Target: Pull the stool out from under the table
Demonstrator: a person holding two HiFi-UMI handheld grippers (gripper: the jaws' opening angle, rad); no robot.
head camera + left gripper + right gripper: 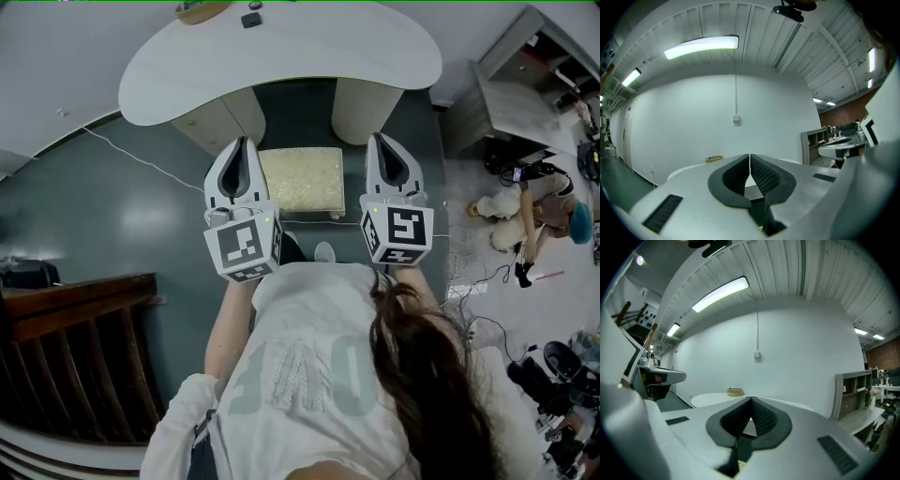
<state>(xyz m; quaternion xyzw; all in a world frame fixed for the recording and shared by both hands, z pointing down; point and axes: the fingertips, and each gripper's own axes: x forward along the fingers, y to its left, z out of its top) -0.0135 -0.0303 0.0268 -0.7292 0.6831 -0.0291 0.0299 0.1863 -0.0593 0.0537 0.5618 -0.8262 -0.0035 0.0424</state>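
Observation:
The stool (pixel 301 178) has a square cream cushion and stands on the dark floor just in front of the white curved table (pixel 281 58), between the table's two pale legs. My left gripper (pixel 245 141) hangs above the stool's left edge, shut with nothing between its tips. My right gripper (pixel 378 137) hangs above the stool's right side, also shut and empty. Both point level toward the table. In the left gripper view the left gripper (pixel 749 157) has its jaws together; in the right gripper view the right gripper (pixel 751 400) looks the same.
The table carries a small basket (pixel 202 10) and a dark object (pixel 251 19). A grey shelf unit (pixel 511 94) stands at the right, with a seated person (pixel 539 214) and cables beyond it. A dark wooden railing (pixel 75 356) is at the lower left.

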